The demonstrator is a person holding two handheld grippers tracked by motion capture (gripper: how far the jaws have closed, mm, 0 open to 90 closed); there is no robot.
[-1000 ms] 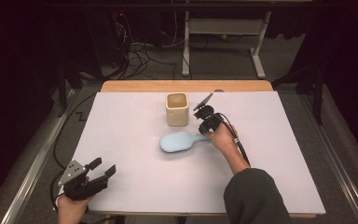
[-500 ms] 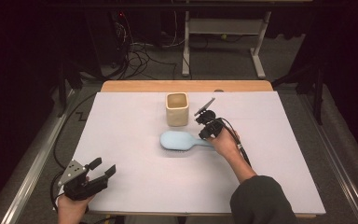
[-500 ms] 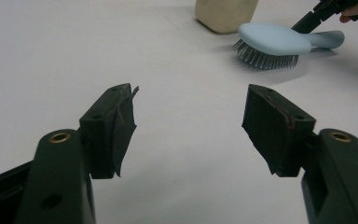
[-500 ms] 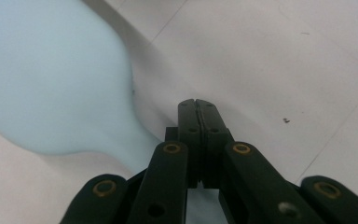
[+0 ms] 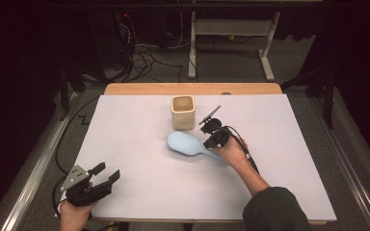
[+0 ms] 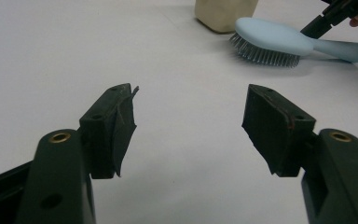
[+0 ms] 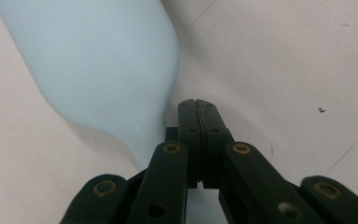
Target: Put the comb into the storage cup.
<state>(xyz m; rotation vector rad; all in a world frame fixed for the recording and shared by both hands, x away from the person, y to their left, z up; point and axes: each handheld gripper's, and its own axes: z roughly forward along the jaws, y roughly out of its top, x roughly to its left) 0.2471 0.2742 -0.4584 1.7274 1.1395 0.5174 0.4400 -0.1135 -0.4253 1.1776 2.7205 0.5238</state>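
hairbrush (image 5: 189, 144) nudged left, right gripper (image 5: 215, 140) jaws closed beside its half-hidden handle, left gripper (image 5: 107, 177) jaws wide

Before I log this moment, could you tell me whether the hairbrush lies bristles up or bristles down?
Bristles down. The hairbrush rests on the table with its smooth back upward, bristles touching the surface.

R hand-held gripper (image 7: 198, 109): jaws closed, empty | pale-blue hairbrush (image 7: 98, 65) prob. touching

left gripper (image 5: 107, 174): jaws apart, low at near edge; right gripper (image 5: 211, 139): jaws pressed together, pointing down
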